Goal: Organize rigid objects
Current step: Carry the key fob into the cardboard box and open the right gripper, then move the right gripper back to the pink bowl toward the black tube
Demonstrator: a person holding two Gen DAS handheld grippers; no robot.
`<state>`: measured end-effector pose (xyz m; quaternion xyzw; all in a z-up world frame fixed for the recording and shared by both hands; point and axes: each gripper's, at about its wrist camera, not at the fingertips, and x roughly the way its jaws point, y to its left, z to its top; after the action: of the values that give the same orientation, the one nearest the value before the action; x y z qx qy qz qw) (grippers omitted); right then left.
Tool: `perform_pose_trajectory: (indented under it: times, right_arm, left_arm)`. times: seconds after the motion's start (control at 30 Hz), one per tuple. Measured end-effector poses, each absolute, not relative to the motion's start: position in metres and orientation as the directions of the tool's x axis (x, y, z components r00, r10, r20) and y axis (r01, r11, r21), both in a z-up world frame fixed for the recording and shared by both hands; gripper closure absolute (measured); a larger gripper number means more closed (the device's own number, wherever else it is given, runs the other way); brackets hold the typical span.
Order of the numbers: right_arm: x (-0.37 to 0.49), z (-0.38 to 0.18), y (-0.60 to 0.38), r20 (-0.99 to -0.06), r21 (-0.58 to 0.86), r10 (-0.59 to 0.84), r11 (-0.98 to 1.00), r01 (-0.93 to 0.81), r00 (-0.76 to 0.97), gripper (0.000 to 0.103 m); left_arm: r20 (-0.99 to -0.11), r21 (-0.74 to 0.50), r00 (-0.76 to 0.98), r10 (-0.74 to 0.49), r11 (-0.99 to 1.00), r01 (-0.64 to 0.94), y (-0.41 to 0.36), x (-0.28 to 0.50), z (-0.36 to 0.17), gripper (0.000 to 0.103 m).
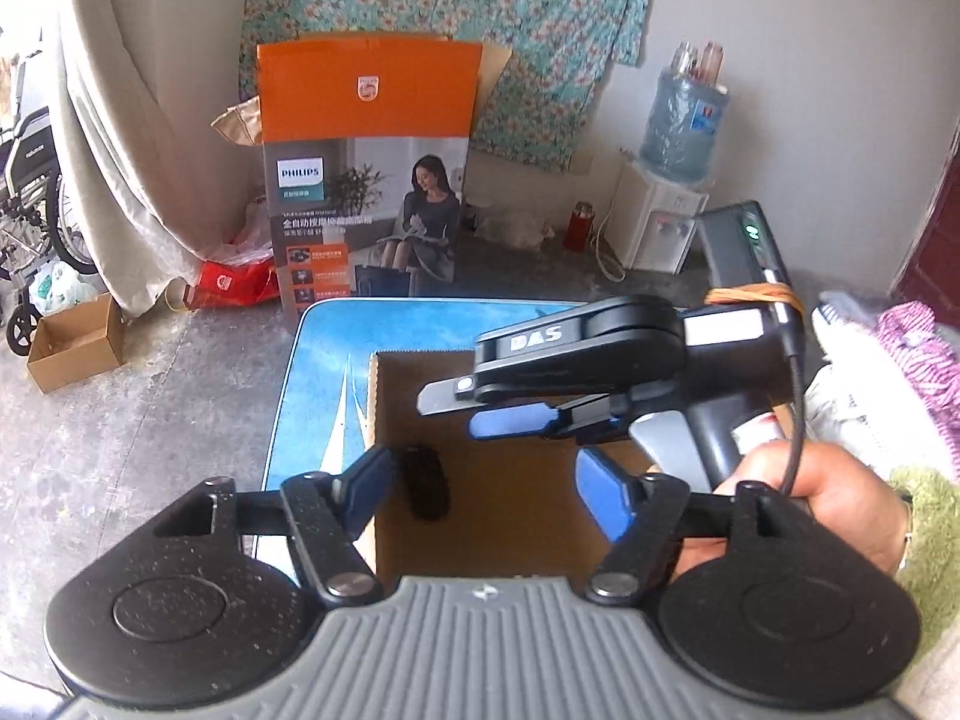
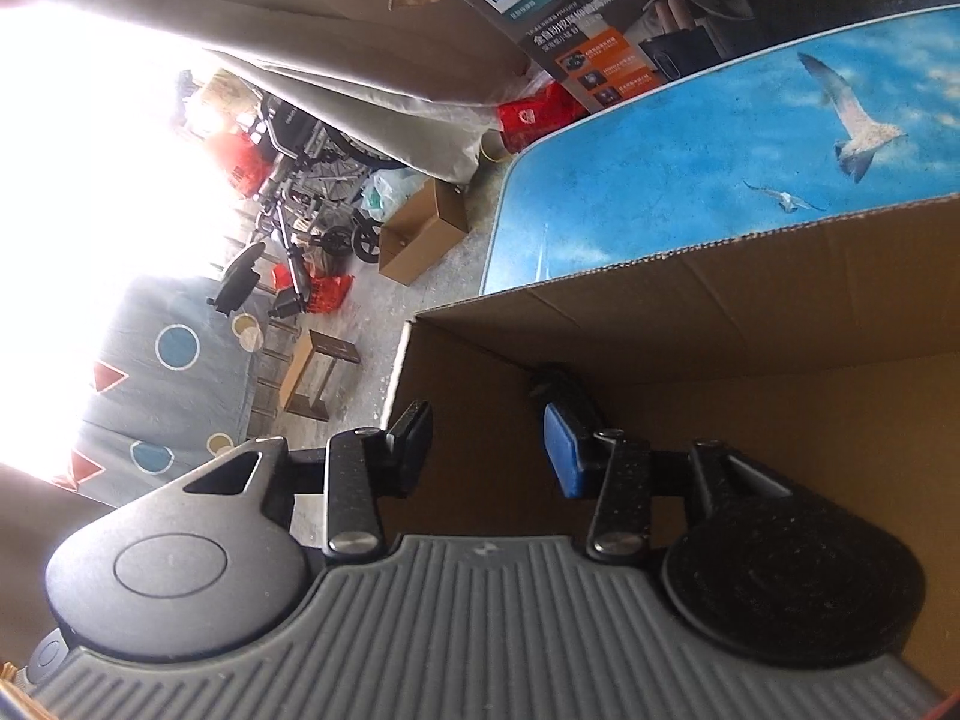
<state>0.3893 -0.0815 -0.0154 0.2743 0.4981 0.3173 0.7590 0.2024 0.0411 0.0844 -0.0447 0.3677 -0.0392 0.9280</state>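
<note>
While the left claw gapes wide and empty over an open cardboard box near the blue desk's left edge, a black object lies inside, and the right claw hangs partly open, empty.

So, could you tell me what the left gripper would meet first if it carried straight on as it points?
Probably the black object lying in the cardboard box, between the left gripper's open jaws; depth is unclear.

Philips carton, water dispenser, wheelchair
</note>
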Motion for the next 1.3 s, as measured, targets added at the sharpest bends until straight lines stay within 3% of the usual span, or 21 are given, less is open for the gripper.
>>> perform_pose_trajectory:
  times: [0.47, 0.73, 0.83, 1.03, 1.3]
  right_arm:
    - [0.263, 0.06, -0.191, -0.411, 0.792, 0.817, 0.54, -0.286, 0.405, 0.062]
    - [0.154, 0.034, -0.261, -0.409, 0.754, 0.782, 0.58, -0.309, 0.471, 0.061]
    - [0.124, 0.002, -0.271, -0.446, 0.752, 0.765, 0.602, -0.269, 0.465, 0.062]
    - [0.097, -0.038, -0.262, -0.523, 0.704, 0.728, 0.662, -0.258, 0.444, 0.065]
    - [0.106, -0.049, -0.243, -0.527, 0.712, 0.755, 0.643, -0.283, 0.389, 0.067]
  left_arm:
    - [-0.628, -0.189, 0.75, -0.207, 0.976, 0.111, 0.039, 0.121, 0.098, 0.02]
    - [-0.696, -0.201, 0.651, -0.302, 0.953, 0.227, 0.004, 0.081, 0.051, 0.021]
    - [-0.731, -0.213, 0.596, -0.333, 0.941, 0.263, -0.014, 0.076, 0.025, 0.024]
    - [-0.781, -0.207, 0.524, -0.34, 0.932, 0.297, -0.042, 0.077, -0.014, 0.042]
    - [-0.807, -0.181, 0.502, -0.312, 0.939, 0.292, -0.054, 0.09, -0.037, 0.051]
